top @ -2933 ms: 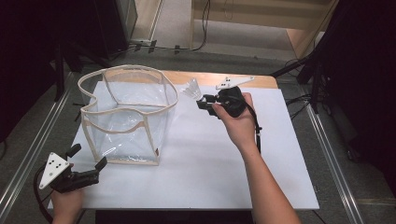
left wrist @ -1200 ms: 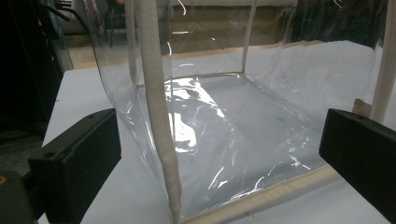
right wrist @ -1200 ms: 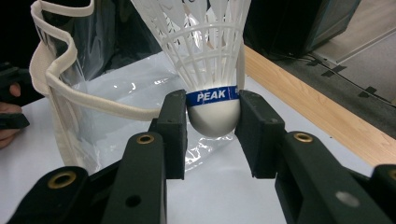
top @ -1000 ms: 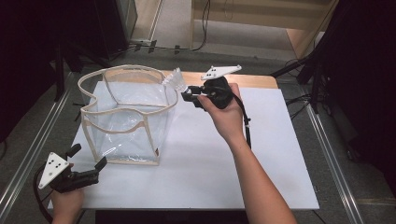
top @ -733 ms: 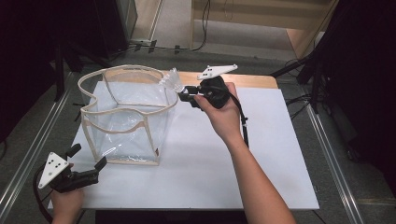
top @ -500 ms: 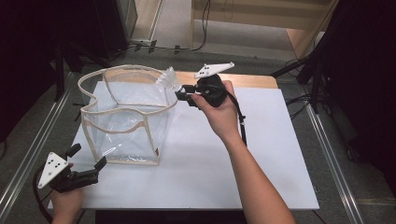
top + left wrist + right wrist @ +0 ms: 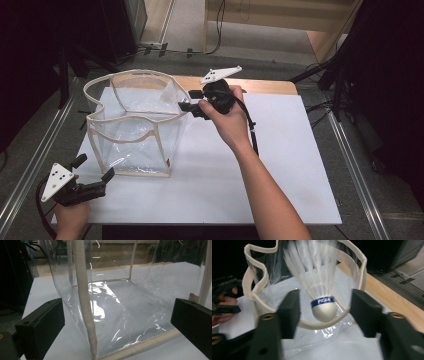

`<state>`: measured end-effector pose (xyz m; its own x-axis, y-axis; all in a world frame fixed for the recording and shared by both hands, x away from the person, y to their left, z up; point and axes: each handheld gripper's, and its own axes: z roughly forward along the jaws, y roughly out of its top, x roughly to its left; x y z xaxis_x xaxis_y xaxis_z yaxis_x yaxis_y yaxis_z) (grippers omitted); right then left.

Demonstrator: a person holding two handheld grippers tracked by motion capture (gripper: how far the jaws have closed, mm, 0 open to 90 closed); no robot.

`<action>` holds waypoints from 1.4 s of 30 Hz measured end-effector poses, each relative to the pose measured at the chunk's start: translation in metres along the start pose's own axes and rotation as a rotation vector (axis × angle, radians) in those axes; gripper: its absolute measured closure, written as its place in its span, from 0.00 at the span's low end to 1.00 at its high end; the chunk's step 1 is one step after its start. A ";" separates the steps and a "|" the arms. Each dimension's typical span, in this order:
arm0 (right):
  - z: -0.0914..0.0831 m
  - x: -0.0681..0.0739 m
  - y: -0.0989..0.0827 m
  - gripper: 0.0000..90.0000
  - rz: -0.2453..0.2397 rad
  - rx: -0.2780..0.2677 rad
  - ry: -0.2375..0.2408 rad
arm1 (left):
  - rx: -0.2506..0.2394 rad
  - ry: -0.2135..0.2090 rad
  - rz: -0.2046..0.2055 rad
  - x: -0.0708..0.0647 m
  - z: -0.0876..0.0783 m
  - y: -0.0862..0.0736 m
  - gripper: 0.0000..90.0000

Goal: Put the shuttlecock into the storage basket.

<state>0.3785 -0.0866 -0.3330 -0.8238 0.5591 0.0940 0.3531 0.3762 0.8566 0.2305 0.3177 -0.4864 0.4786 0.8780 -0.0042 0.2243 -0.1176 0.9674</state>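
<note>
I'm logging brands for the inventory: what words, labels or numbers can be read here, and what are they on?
"PEAK": white letters on the blue band around the shuttlecock, just above its cork head.
No other text is legible; the clear bag shows no print.

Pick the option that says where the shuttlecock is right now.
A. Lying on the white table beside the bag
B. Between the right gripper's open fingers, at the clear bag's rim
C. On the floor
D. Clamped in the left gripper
B: in the right gripper view the shuttlecock sits between the right gripper's spread fingers, untouched by either, at the clear bag's rim.

White shuttlecock (image 7: 322,300), blue band, cork down, over clear bag (image 7: 135,125) rim.
</note>
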 end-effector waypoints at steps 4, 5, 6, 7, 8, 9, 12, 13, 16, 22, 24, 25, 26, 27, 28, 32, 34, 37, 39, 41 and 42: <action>-0.003 0.000 -0.004 0.22 -0.011 -0.008 -0.039 | 0.003 -0.001 0.003 0.000 0.000 0.000 0.00; -0.005 -0.001 -0.005 0.17 -0.007 -0.011 -0.043 | 0.001 -0.003 0.001 0.000 0.000 0.000 0.00; -0.008 -0.002 -0.007 0.13 0.001 -0.013 -0.040 | 0.001 -0.003 0.000 0.000 0.000 0.000 0.00; -0.010 -0.004 -0.009 0.12 0.010 -0.015 -0.039 | 0.000 -0.003 -0.001 0.000 0.000 0.000 0.00; -0.012 -0.005 -0.011 0.11 0.010 -0.019 -0.049 | 0.000 -0.003 -0.001 0.000 0.000 0.000 0.00; -0.017 -0.006 -0.016 0.09 0.018 -0.032 -0.069 | 0.001 -0.003 0.000 0.000 0.000 0.000 0.00; -0.022 -0.008 -0.024 0.00 0.025 -0.039 -0.077 | 0.001 -0.002 0.001 0.000 0.000 0.000 0.00; -0.022 -0.008 -0.024 0.00 0.025 -0.039 -0.077 | 0.002 -0.001 0.001 0.000 0.000 0.000 0.00; -0.028 -0.015 -0.035 0.00 0.035 -0.048 -0.099 | 0.003 0.000 0.002 0.000 0.000 0.000 0.00; -0.033 -0.018 -0.048 0.00 0.027 -0.041 -0.128 | 0.004 0.002 0.003 0.000 0.000 0.000 0.00; -0.033 -0.019 -0.053 0.00 0.025 -0.036 -0.133 | 0.005 0.001 0.004 0.000 0.000 0.000 0.00; -0.034 -0.019 -0.055 0.00 0.024 -0.033 -0.133 | 0.005 0.001 0.004 0.000 0.000 0.000 0.00; -0.034 -0.018 -0.057 0.00 0.022 -0.033 -0.140 | 0.005 0.001 0.003 0.000 0.000 0.000 0.00; -0.034 -0.018 -0.062 0.00 0.020 -0.034 -0.145 | 0.004 0.001 0.003 0.000 0.000 0.000 0.00; -0.034 -0.018 -0.062 0.00 0.020 -0.034 -0.145 | 0.004 0.001 0.003 0.000 0.000 0.000 0.00; -0.037 -0.019 -0.073 0.00 0.019 -0.054 -0.164 | 0.004 0.000 0.001 0.000 0.000 0.000 0.00; -0.038 -0.020 -0.079 0.00 0.030 -0.059 -0.171 | 0.004 0.000 0.003 -0.001 0.000 0.000 0.00; -0.040 -0.021 -0.090 0.00 0.025 -0.063 -0.194 | 0.004 0.002 0.004 -0.001 0.000 0.000 0.00; -0.041 -0.021 -0.092 0.00 0.024 -0.062 -0.198 | 0.004 0.002 0.004 -0.001 0.000 0.000 0.00; -0.043 -0.022 -0.097 0.00 0.029 -0.064 -0.205 | 0.005 0.003 0.005 -0.001 0.000 0.000 0.00; -0.044 -0.023 -0.100 0.00 0.031 -0.062 -0.206 | 0.005 0.002 0.005 -0.001 0.000 0.000 0.00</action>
<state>0.3425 -0.1690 -0.3982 -0.7028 0.7111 0.0210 0.3439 0.3138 0.8850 0.2303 0.3171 -0.4864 0.4777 0.8785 0.0012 0.2261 -0.1243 0.9662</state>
